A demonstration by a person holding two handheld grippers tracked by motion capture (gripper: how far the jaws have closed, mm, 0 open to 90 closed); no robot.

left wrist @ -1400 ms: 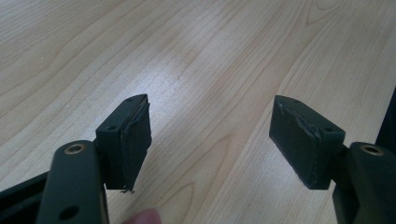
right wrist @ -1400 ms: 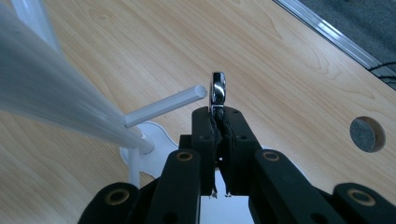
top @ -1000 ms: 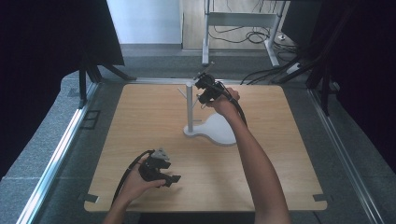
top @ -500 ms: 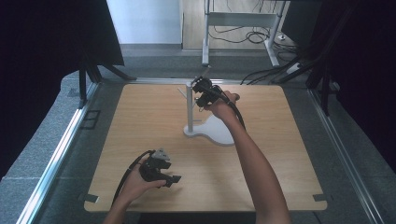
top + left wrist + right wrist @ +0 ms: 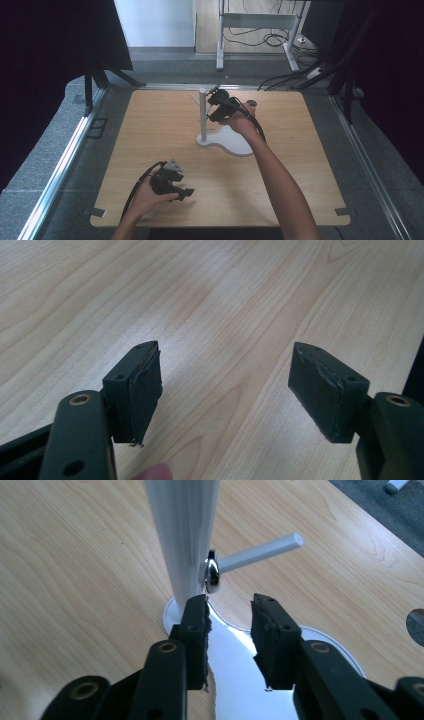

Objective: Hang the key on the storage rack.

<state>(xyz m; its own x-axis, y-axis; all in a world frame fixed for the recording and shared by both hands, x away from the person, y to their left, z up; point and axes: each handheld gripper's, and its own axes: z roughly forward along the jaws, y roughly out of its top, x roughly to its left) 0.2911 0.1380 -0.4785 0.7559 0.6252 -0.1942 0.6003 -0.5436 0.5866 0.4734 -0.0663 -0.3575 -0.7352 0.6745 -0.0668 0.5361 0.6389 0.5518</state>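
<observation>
High view: left gripper [image 5: 169, 182] near table [image 5: 150, 125] front edge.

- My right gripper [image 5: 230, 630] view cuts the white post [image 5: 184, 535] off at the top edge, so its upper end is lost.
- The stand's white base [image 5: 240, 680] runs under my jaws and out the bottom edge.

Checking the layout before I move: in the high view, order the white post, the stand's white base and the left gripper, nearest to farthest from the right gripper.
1. White post, just beside it.
2. White base, below it.
3. Left gripper, near table edge.
</observation>
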